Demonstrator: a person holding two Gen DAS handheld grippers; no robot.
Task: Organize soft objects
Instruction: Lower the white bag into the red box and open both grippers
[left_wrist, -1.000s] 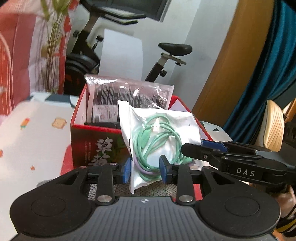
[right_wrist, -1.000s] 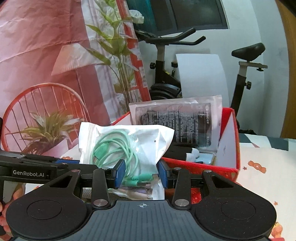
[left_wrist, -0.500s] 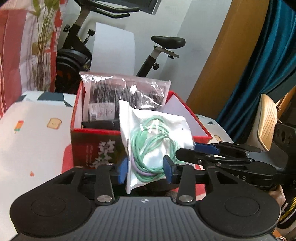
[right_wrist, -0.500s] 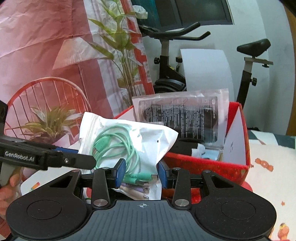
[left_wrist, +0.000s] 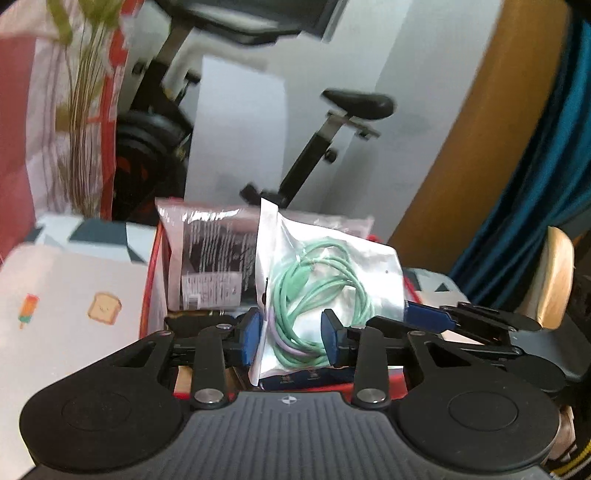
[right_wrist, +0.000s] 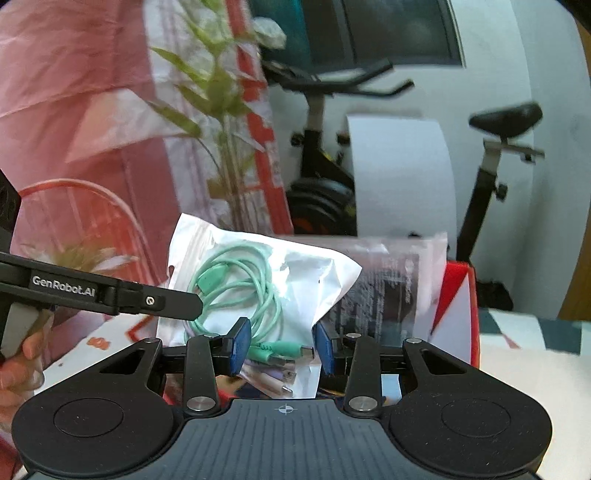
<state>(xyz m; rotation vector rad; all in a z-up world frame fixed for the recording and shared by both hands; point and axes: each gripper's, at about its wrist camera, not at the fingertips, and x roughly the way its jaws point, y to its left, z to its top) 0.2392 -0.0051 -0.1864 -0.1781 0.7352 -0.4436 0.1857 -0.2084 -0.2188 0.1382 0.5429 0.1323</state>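
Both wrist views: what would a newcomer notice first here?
First, the white plastic pouch of coiled mint-green cable, upright at centre, gripped from both sides by the left gripper and the right gripper. Right behind it stands the red cardboard box, with a clear printed plastic packet propped inside. Farther back, a black exercise bike stands against the white wall.

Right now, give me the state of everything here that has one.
cable bag: held upright, gripped from both sides
left gripper: jaws shut on cable bag
right gripper: jaws shut on cable bag
red box: open-topped
black packet: standing in red box
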